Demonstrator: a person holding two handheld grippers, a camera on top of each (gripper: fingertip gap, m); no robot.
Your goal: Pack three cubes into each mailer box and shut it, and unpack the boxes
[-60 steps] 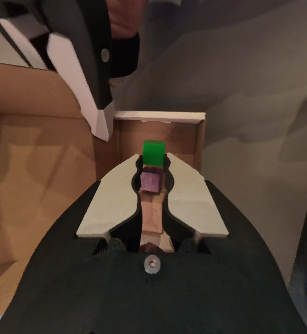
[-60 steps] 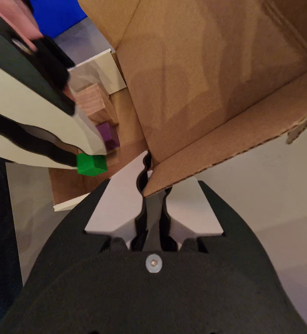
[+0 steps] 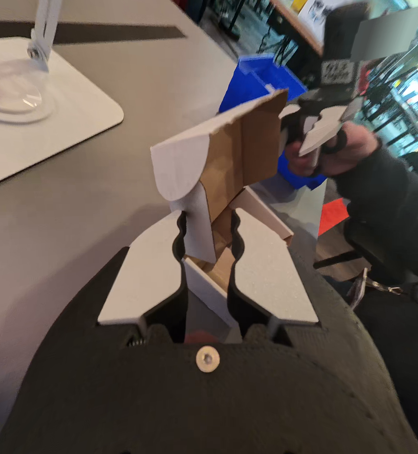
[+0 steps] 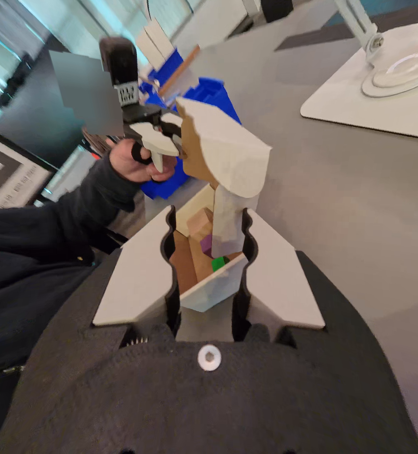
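- The mailer box [image 4: 204, 292] sits on the grey surface [image 3: 85, 221], white outside and brown inside, with its lid [image 3: 217, 157] standing up, half raised.
- Inside the box, in the right wrist view: a green cube [image 4: 218, 263] nearest the front wall, a purple cube [image 4: 206, 244] behind it, a plain wooden cube [image 4: 200, 222] further back.
- Left claw [image 3: 208, 222] is spread apart, one side flap of the lid between its fingers; I cannot tell whether they touch it.
- Right claw [image 4: 209, 219] is also apart, framing the box's open front and the other side flap.
- Each view catches the other claw at the top of the lid, held in a hand [image 4: 131, 163] with a dark sleeve.
- Beyond the box stands a blue bin [image 3: 259, 81]; a white monitor base [image 3: 38, 115] rests on the surface well apart from the box.
- The room behind is blurred: shelving, bright windows.
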